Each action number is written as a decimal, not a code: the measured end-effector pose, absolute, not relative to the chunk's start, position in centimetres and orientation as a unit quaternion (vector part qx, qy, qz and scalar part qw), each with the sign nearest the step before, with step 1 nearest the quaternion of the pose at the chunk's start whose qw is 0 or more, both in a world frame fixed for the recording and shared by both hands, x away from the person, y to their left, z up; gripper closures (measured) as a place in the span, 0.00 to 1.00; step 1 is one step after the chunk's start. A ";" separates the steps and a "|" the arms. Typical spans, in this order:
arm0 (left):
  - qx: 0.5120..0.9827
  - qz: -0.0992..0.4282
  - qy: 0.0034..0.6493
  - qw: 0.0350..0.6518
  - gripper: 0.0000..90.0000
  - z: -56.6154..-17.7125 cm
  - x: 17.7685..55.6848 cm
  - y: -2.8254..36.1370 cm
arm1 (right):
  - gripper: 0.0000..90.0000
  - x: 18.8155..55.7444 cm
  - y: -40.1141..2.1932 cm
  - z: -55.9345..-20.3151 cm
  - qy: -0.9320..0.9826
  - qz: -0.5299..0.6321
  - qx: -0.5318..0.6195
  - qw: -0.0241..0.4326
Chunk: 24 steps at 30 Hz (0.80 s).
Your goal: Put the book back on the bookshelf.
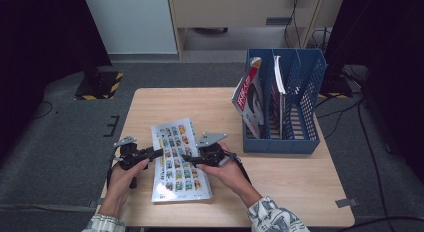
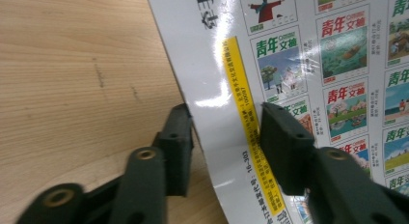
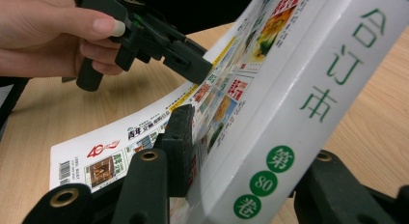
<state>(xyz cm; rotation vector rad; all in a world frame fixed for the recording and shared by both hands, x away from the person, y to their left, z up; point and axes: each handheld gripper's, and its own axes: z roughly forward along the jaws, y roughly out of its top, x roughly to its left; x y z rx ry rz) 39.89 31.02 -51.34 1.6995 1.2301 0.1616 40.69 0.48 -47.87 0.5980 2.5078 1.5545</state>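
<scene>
A thick white bound volume (image 1: pixel 177 162), its cover printed with several small colour pictures, lies on the wooden table (image 1: pixel 290 177) in front of the person. My left gripper (image 1: pixel 157 153) is at its left edge. In the left gripper view one jaw sits under that edge and the other presses on the cover (image 2: pixel 313 55), so the gripper (image 2: pixel 224 120) is shut on the volume. My right gripper (image 1: pixel 186 158) is shut on the spine side. In the right gripper view (image 3: pixel 246 137) the spine (image 3: pixel 308 89) with green characters is tilted up between its jaws, and the left gripper's upper finger (image 3: pixel 185 60) rests on the far edge.
A blue file rack (image 1: pixel 305 92) stands at the table's back right. It holds upright magazines, and a red and white one (image 1: pixel 247 94) leans out of its left side. Bare wood lies to the right of my hands, up to the table's right edge.
</scene>
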 end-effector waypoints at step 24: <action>0.718 0.111 0.486 0.486 0.85 -49.1 39.7 30.3 | 0.67 41.5 0.3 -47.4 0.834 0.500 0.227 0.057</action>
